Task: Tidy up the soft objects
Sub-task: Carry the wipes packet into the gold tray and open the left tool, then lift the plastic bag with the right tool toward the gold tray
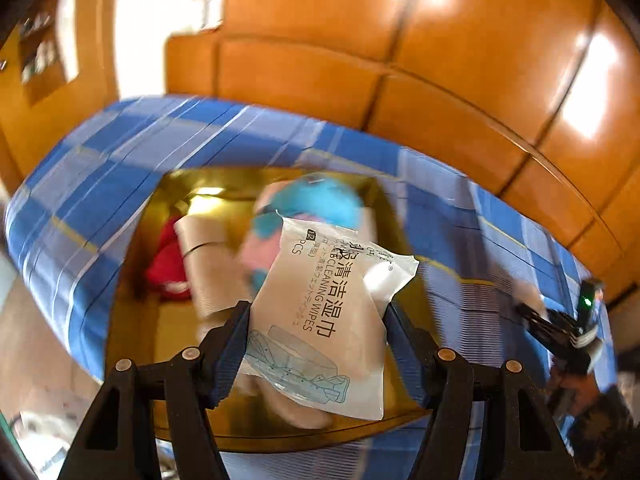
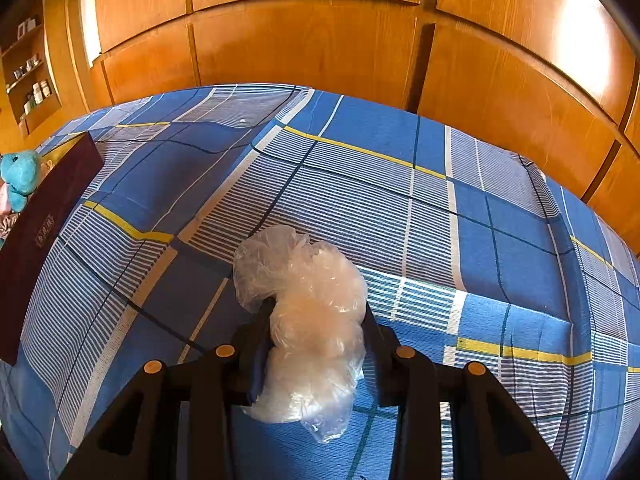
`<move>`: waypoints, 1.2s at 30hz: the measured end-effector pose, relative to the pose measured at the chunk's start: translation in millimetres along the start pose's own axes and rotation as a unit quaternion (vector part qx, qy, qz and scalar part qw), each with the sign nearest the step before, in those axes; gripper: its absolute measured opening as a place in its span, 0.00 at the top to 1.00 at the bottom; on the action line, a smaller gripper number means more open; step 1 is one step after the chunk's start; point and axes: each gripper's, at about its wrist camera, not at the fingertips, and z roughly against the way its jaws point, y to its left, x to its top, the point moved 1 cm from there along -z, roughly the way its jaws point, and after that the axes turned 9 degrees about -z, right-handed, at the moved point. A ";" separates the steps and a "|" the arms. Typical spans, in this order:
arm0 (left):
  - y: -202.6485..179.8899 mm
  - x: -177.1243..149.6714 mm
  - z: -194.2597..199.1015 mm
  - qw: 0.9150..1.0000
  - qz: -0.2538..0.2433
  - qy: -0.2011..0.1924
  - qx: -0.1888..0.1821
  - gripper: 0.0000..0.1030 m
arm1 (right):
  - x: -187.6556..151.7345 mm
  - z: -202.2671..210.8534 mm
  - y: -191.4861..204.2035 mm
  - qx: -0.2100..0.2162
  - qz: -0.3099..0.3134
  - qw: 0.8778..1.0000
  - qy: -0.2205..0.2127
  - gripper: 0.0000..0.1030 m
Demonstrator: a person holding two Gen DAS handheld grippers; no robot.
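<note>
Wardrobe panels [image 2: 304, 40] backed the bed [image 2: 360, 200]. Left gripper [image 1: 318, 320] pinched wipes [image 1: 324, 320] above the box [image 1: 132, 280], over toys [image 1: 320, 200]; right gripper [image 2: 316, 320] pinched a bag [image 2: 308, 320].

Wipes pack [image 1: 320, 316] above box [image 1: 132, 264] on bed [image 1: 480, 240].

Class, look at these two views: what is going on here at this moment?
A person is tidying soft things on a bed with a blue checked cover, using two tools. The left hand-held gripper is shut on a pack of wipes, held over an open gold-lined box that already contains a blue plush toy, a red item and other soft things. The right hand-held gripper is shut on a crumpled clear plastic bag above the cover, away from the box.
</note>
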 end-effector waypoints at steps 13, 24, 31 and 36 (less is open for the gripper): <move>45.2 -6.8 -53.0 0.997 0.030 0.053 0.044 0.34 | 0.1 -0.8 1.4 -0.004 0.002 1.000 0.000 0.64; 45.0 -15.1 -53.4 0.997 0.028 0.054 0.054 0.27 | 0.1 -1.1 2.3 -0.007 0.004 1.000 0.001 0.64; 38.7 -15.7 -37.9 0.995 0.005 0.026 0.098 0.24 | 0.3 -1.0 1.9 -0.008 0.006 1.000 0.001 0.64; 33.4 -16.9 -20.0 0.993 -0.001 -0.003 0.117 0.24 | -0.1 -0.6 2.0 -0.011 0.009 1.000 0.001 0.64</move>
